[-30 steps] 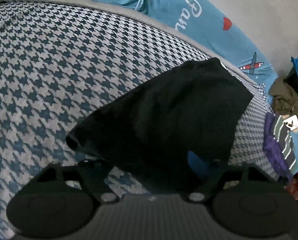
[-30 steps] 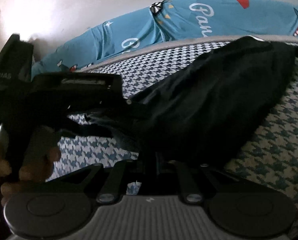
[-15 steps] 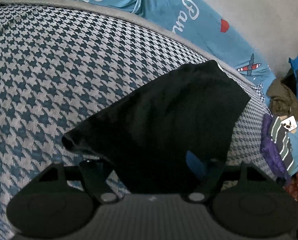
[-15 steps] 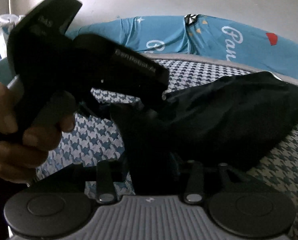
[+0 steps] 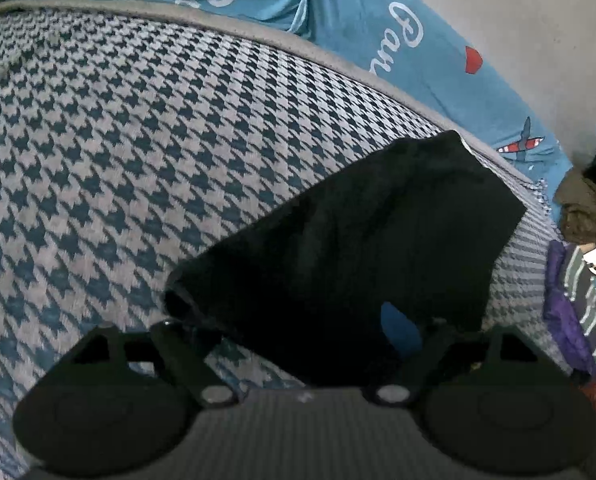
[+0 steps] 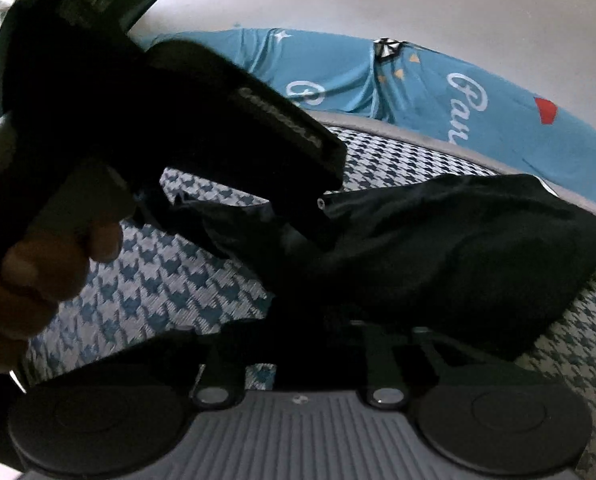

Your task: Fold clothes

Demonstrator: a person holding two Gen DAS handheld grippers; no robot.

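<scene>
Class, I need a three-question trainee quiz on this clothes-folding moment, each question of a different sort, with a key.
1. True or false: the black garment lies on the houndstooth cover.
2. Multiple choice: what colour is the printed sheet behind the cover? A red, B blue, C white.
3. Fill in: the cloth at the right gripper belongs to the ____ garment.

Key:
1. True; it rests near the cover's far edge.
2. B; blue, with white lettering.
3. Black; the right gripper is shut on it, while the left gripper is opening with the garment's near edge between its fingers.
</scene>
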